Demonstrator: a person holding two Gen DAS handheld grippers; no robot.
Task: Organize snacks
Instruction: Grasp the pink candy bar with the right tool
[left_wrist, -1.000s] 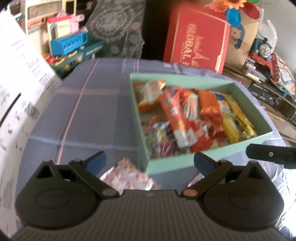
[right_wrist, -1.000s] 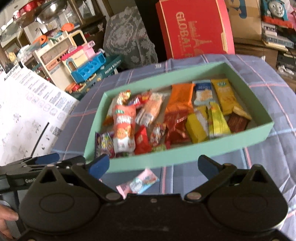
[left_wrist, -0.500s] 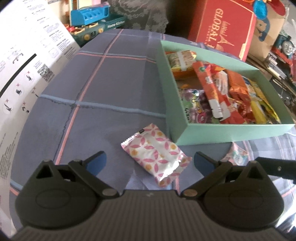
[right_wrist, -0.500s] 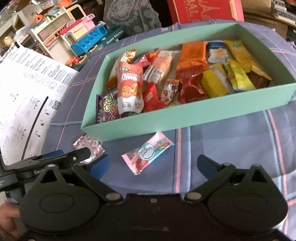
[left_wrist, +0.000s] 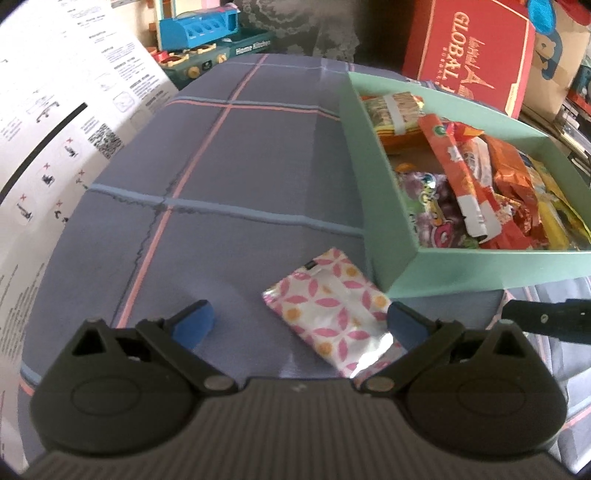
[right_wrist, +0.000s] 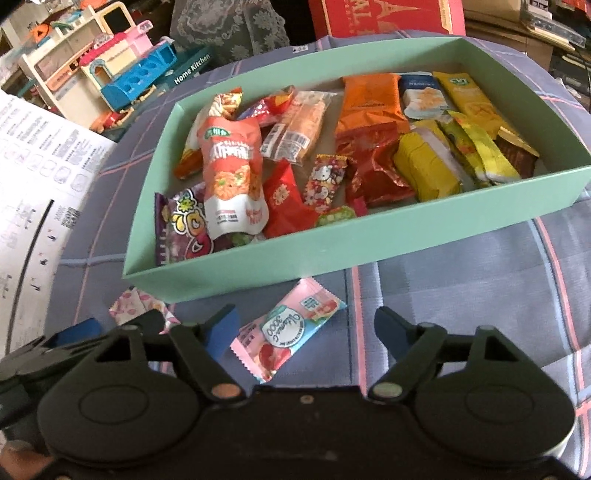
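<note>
Foil-wrapped and almost weightless, the pink flower-print packet (left_wrist: 328, 314) lies on the checked cloth (left_wrist: 236, 155) just outside the mint-green box (left_wrist: 380, 192); it should crinkle and slip, so pinch it across its narrow middle. Pitched steeply down, the left gripper (left_wrist: 299, 319) straddles it with jaws spread, its right finger at the packet's edge. Beside it the right gripper (right_wrist: 304, 328), equally tilted, is closing around the pink strawberry candy packet (right_wrist: 288, 328), pads not yet pressing
</note>
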